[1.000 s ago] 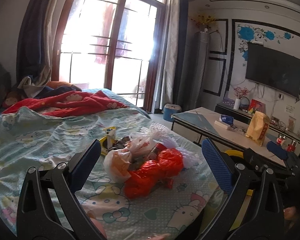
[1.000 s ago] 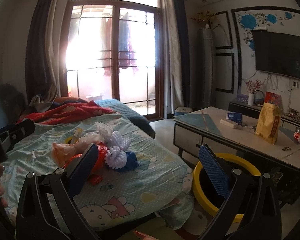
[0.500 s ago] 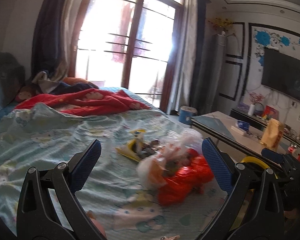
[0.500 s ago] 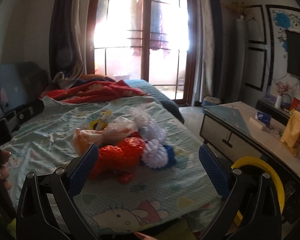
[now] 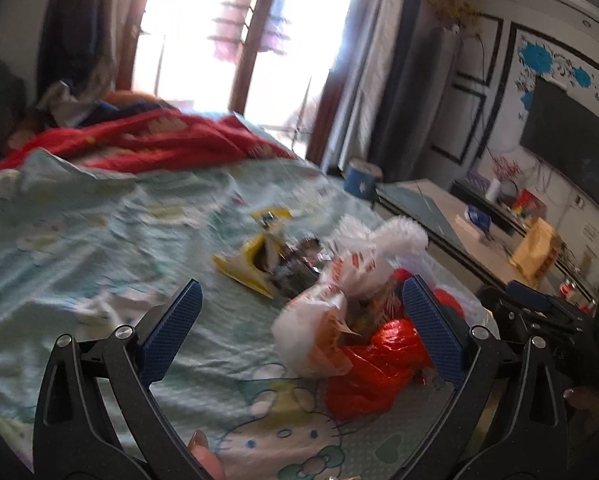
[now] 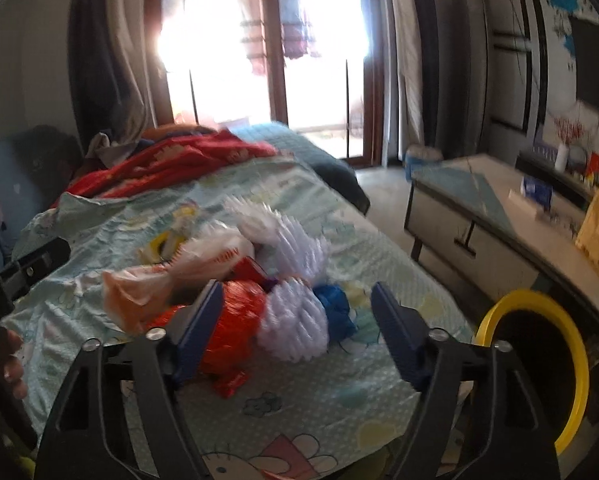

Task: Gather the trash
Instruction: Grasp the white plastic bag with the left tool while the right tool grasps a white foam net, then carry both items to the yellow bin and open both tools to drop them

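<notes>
Trash pile [image 5: 339, 304] on bed [image 5: 99, 248]

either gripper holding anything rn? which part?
Nothing held. Left gripper and right gripper are both open above the trash pile on the bed.

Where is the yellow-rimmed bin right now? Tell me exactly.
The yellow-rimmed bin sits on the floor at the lower right of the right wrist view, in the gap between the bed and the low table.
</notes>
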`<state>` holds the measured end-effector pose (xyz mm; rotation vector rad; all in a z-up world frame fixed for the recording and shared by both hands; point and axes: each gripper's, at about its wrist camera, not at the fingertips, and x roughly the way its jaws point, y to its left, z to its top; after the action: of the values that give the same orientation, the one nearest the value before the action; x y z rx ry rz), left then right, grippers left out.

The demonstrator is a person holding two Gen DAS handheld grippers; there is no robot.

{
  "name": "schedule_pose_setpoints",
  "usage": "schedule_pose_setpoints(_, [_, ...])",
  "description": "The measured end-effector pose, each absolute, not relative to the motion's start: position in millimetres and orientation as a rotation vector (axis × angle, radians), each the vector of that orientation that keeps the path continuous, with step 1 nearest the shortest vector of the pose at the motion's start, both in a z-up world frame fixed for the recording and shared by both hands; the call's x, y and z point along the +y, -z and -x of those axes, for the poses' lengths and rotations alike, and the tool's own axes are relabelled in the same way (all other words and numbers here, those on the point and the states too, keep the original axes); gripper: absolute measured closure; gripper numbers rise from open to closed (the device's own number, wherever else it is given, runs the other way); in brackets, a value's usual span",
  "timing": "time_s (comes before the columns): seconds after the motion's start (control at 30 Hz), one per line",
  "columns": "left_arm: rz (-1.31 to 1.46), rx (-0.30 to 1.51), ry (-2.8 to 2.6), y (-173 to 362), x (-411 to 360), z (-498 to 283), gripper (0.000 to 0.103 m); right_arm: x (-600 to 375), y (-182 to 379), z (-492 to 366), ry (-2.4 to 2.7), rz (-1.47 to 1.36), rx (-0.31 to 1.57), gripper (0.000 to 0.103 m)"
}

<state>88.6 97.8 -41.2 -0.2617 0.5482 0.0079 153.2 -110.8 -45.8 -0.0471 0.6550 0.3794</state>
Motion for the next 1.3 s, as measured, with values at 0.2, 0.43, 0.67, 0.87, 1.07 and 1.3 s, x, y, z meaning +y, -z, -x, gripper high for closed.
schedule_pose_setpoints(0.2, [0.330,0.639,0.001,68,102,-112,0.011,-111,67,-166,-0.431,0.026,0.740,0.065])
schedule_pose_setpoints(0.43, [0.372,0.679,0.038,78,103,-118,0.022,-110,71,-165,-0.501,0.008,0.741,0.093])
schedule_pose_setpoints(0.67, [0.388,0.734,0.072,89,98,-121,0.059,-119,52,-151,-0.527,-0.003,0.664,0.095])
schedule_pose_setpoints(0.87, [0.350,0.716,0.055,83,96,-115,0.085,-131,38,-143,-0.507,-0.020,0.621,0.096])
schedule_pose_setpoints(1.07, [0.305,0.655,0.005,61,100,-97,0.086,-145,30,-135,-0.455,-0.032,0.592,0.096])
schedule_pose_setpoints(1.3, [0.305,0.577,-0.037,32,110,-76,0.086,-159,21,-121,-0.436,-0.032,0.565,0.096])
